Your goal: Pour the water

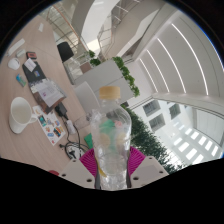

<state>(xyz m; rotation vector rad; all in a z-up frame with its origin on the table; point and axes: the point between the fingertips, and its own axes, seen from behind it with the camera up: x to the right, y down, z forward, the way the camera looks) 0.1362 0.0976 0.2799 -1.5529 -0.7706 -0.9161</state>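
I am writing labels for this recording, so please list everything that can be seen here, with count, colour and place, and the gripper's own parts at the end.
bottle: one, clear plastic with a pale cap, held between the fingers, rising ahead of them
table: one, light surface, to the left of the bottle and beyond it
clutter on the table: several small items, mixed colours, too small to name
green plants: a few, green, to the right of the bottle and beyond it
railings and ceiling bands: several, white, far beyond the bottle
gripper: one, fingers with pink pads, both pressing the bottle's sides
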